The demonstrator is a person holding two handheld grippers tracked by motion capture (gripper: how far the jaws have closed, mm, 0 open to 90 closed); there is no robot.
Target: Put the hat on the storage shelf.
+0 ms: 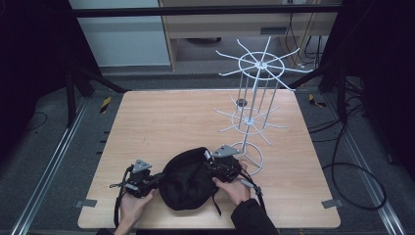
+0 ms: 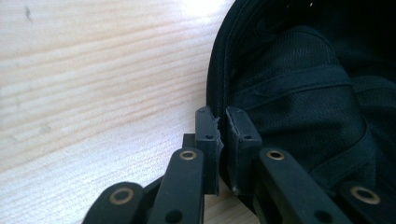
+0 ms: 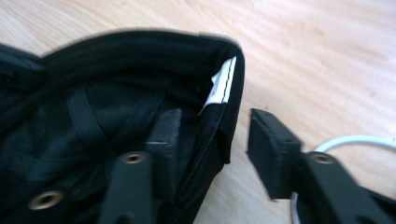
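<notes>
Black cap point(image 1: 187, 177) rim pinched by left hand-held gripper point(image 2: 222, 140), straddled by gaping right hand-held gripper point(image 3: 212, 140).

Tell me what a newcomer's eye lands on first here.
First, the black cap lying opening-up at the near edge of the wooden table, with the left gripper shut on its rim and the right gripper open astride the opposite edge. Next, the white wire rack standing behind it to the right.
</notes>
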